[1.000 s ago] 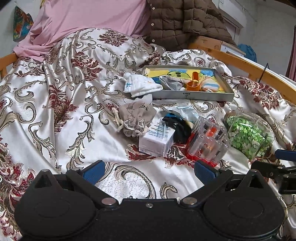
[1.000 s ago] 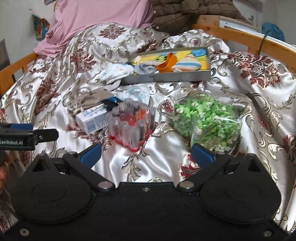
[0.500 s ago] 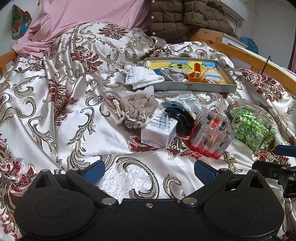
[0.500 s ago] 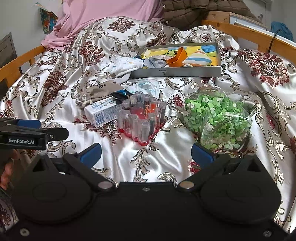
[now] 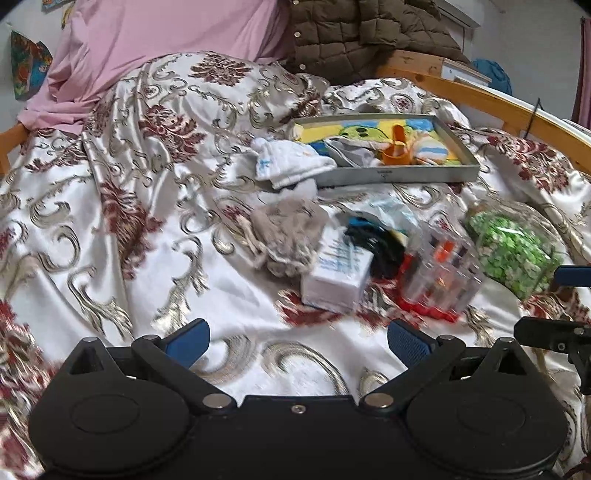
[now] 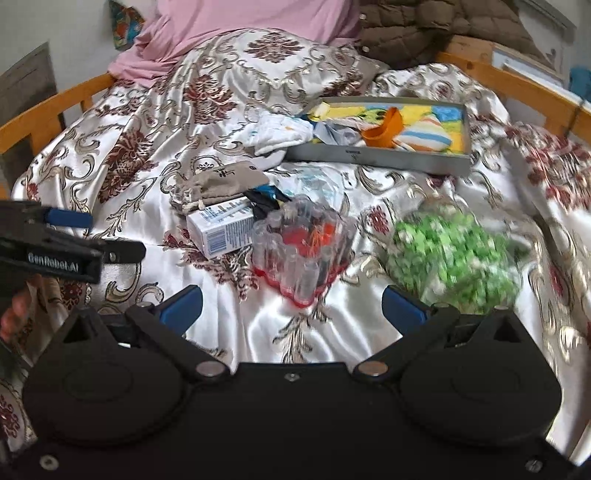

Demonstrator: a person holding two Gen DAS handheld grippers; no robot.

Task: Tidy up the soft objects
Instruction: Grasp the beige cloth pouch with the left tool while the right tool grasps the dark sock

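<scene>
On the patterned bedspread lie a white cloth (image 5: 288, 162) (image 6: 277, 133) at the left end of a grey tray (image 5: 391, 173) (image 6: 373, 158), a beige drawstring pouch (image 5: 288, 232) (image 6: 221, 181), a black and blue soft item (image 5: 376, 243) (image 6: 264, 199) and a pale plastic wrap (image 5: 391, 212). In the tray lie a striped cloth (image 6: 421, 133), a grey cloth (image 5: 351, 153) and an orange scoop (image 5: 397, 147). My left gripper (image 5: 295, 341) is open and empty, short of the pouch. My right gripper (image 6: 291, 308) is open and empty, short of the clear tube holder.
A white box (image 5: 336, 273) (image 6: 225, 229), a clear tube holder on a red base (image 5: 439, 280) (image 6: 303, 251) and a jar of green bits (image 5: 513, 247) (image 6: 454, 254) lie nearby. A wooden bed rail (image 5: 495, 107), a pink sheet (image 5: 166, 48) and a brown jacket (image 5: 369, 33) ring the bed.
Both grippers have drawn back and risen, so the objects look farther away. Both stay open and empty. Nothing on the bed has moved.
</scene>
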